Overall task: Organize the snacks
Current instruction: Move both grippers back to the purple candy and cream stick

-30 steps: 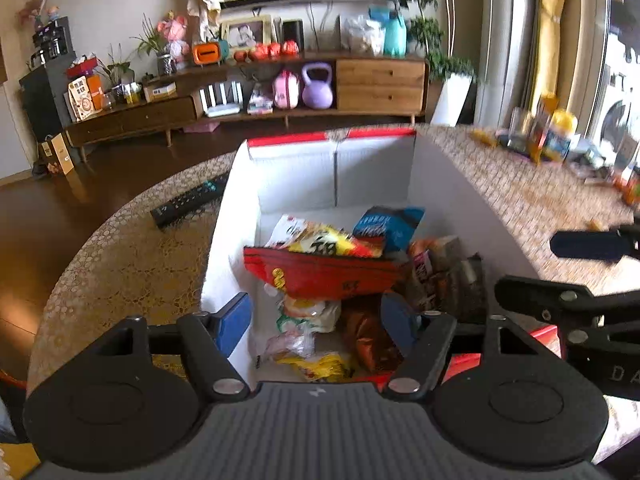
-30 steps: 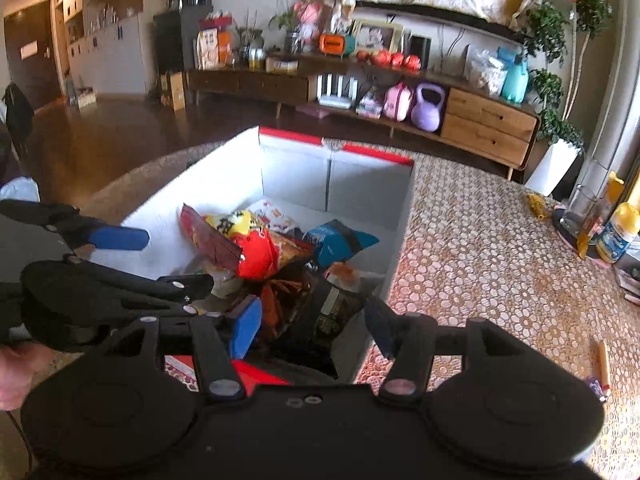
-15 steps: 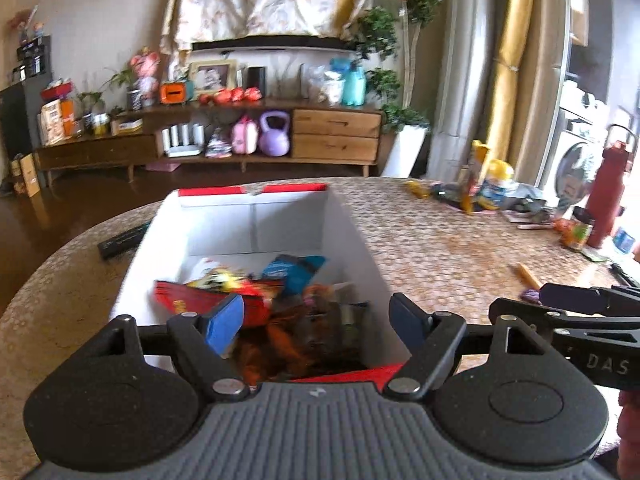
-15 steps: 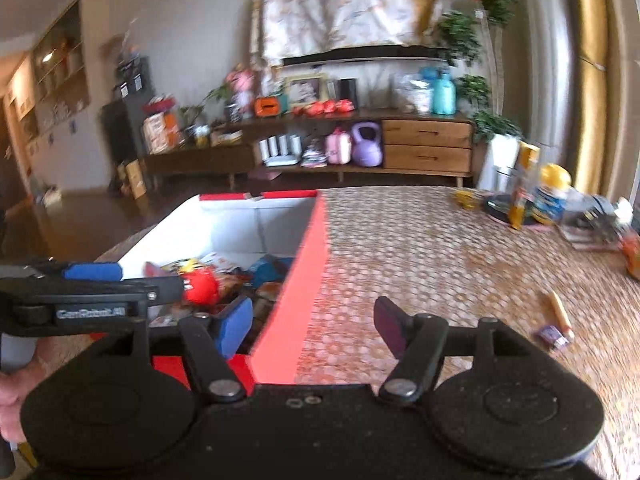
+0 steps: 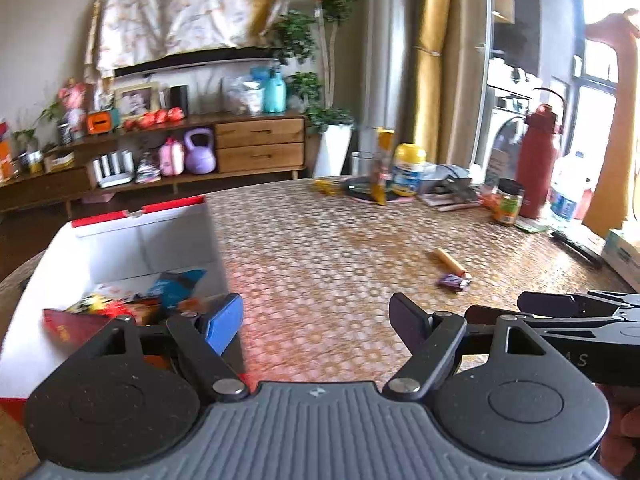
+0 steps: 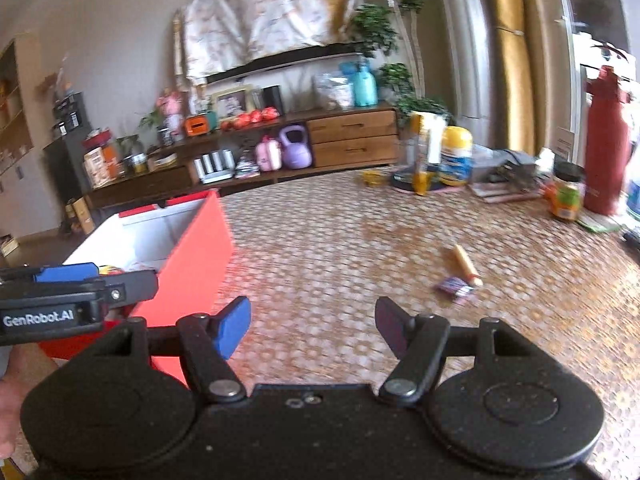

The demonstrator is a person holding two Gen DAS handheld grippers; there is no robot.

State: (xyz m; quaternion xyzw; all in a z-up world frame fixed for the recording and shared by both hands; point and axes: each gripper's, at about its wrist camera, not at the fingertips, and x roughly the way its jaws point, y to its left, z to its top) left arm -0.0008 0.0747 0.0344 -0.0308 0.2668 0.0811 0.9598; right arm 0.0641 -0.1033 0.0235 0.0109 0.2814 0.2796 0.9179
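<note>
The red-and-white box stands at the left, with several snack packets lying inside; the right wrist view shows its red side. On the patterned table ahead lie a tan stick snack and a small purple wrapped sweet, also seen as the stick and the sweet. My left gripper is open and empty over the table just right of the box. My right gripper is open and empty, a hand's length short of the two loose snacks.
At the table's far right stand a red bottle, a small jar, a yellow-lidded tub and papers. A wooden sideboard lines the back wall. The other gripper shows at each view's edge.
Both grippers swung right, away from above the box and out over the table. The box slid to the left of both views, the loose snacks came into sight, and the right jaws widened slightly.
</note>
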